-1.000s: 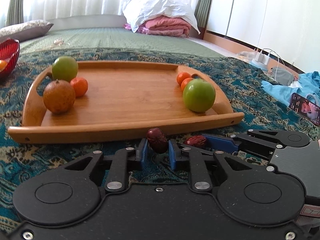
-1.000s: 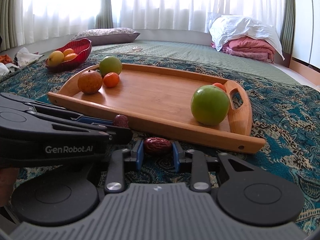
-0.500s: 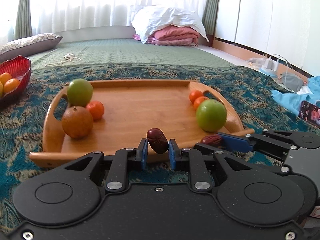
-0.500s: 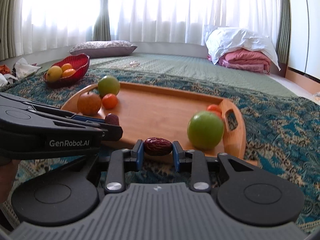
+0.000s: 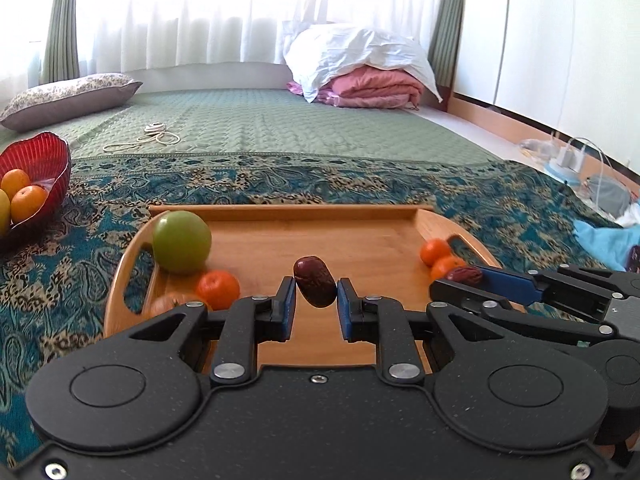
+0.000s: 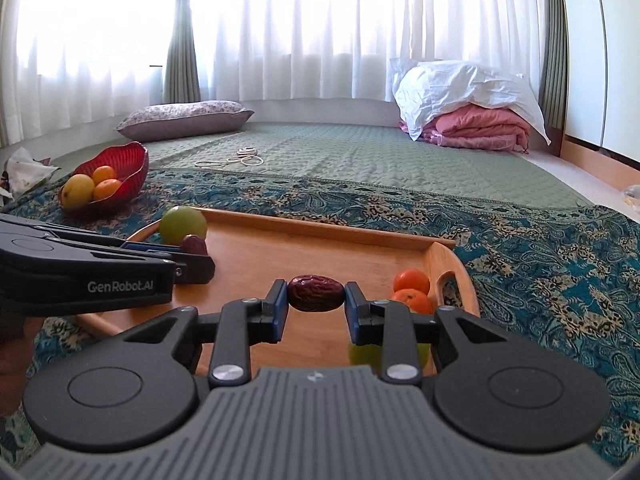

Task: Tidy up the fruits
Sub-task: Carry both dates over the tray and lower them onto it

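Note:
My left gripper (image 5: 316, 304) is shut on a dark red date (image 5: 315, 286), held upright above the wooden tray (image 5: 280, 213). My right gripper (image 6: 316, 308) is shut on a second date (image 6: 316, 293), held crosswise above the tray (image 6: 320, 228). On the tray's left lie a green apple (image 5: 182, 241), a small orange (image 5: 218, 289) and a brown fruit (image 5: 168, 304), partly hidden. On its right lie two small oranges (image 5: 436, 251) and a green apple (image 6: 362, 354), mostly hidden behind my right gripper.
A red bowl (image 6: 120, 168) with oranges and a yellow fruit stands on the patterned blanket left of the tray. A cord (image 6: 240, 158) lies on the green mat behind. Pillow and folded bedding at the back. Cables and blue cloth (image 5: 600, 236) lie on the right.
Both grippers have risen from the blanket in front of the tray and moved forward over it, each still holding its date.

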A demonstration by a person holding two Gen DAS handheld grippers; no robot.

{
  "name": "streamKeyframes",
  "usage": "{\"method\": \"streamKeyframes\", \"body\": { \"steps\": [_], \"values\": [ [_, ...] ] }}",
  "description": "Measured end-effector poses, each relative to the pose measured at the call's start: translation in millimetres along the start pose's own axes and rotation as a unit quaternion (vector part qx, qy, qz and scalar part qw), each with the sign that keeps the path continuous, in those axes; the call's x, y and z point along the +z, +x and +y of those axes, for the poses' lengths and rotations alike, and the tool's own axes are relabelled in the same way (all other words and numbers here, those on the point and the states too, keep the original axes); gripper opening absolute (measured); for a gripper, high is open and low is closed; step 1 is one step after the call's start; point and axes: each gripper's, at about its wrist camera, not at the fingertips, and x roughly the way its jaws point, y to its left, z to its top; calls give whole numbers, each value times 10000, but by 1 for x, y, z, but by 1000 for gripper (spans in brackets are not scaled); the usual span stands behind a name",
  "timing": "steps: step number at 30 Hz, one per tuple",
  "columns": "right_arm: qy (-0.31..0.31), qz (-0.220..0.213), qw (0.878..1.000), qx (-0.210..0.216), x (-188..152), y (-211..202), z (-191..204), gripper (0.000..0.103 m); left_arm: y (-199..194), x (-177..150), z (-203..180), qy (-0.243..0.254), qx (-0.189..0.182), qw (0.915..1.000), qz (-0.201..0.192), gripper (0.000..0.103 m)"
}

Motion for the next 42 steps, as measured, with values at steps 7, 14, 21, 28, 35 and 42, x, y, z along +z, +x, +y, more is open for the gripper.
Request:
{"method": "streamKeyframes", "body": {
  "steps": [7,14,21,28,35,42],
  "values": [
    [229,191,9996,9,18,25,-12,35,23,20,14,-169,1,9997,163,21],
    [365,450,9983,-14,26,49,-19,35,45,28,23,-212,68,9990,399,20],
    [370,692,9969,-50,34,73,-21,35,66,36,33,-290,117,9975,630,20],
    [446,1001,9940,-37,34,94,-21,35,84,38,38,-339,144,9954,880,21],
    [322,1202,9922,-51,31,103,-16,35,96,36,38,-222,217,9932,1120,21],
    [258,1293,9913,-66,29,108,-14,35,101,35,37,-187,216,9923,1206,21]
  ]
}}
